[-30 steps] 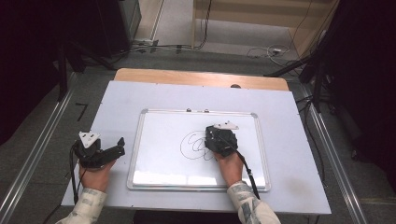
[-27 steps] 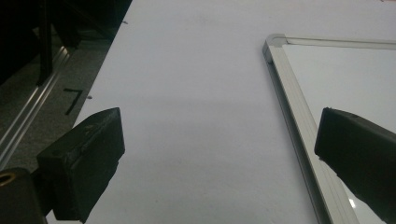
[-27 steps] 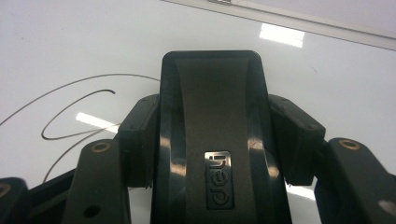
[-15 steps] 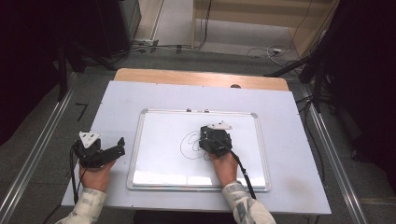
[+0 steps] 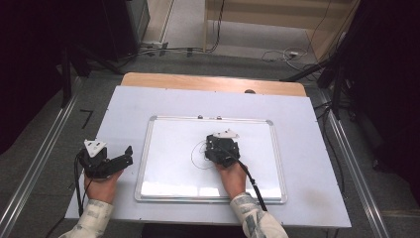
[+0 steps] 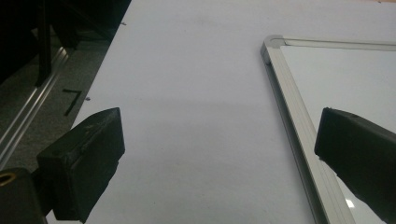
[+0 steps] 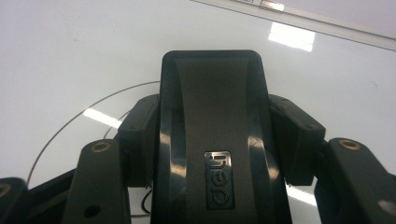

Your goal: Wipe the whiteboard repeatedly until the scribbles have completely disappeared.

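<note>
My right tongs (image 5: 221, 147) are clamped on a black whiteboard eraser (image 7: 212, 140); in the right gripper view its glossy back with a small silver label sits wedged between the two black pads (image 7: 140, 140), face down on the whiteboard (image 5: 168, 173). My left tongs (image 5: 121, 157) stand wide with nothing between them, resting on the tabletop (image 5: 307, 163) just left of the board's frame.

My right hand (image 5: 232, 177) reaches forward from the near edge, forearm over the board's lower part, with the tool low over the middle of the board. My left hand (image 5: 101, 181) lies near the tabletop's left side, its tool turned toward the board.

From above, the eraser is hidden under the tool; I can make out thin black pen loops (image 5: 198, 156) showing just left of it. The right gripper view shows the eraser itself, a curved pen line (image 7: 70, 121) sweeping out to its left, and the board's far frame (image 7: 327, 23) beyond. The left gripper view shows the frame's far left corner (image 6: 271, 44) and its long left rail running between my pads, with the right pad over the board's edge.

Clean board lies open on all sides of the eraser. Bare tabletop surrounds the board, and a strip of wood (image 5: 213, 82) shows at the far side.
</note>
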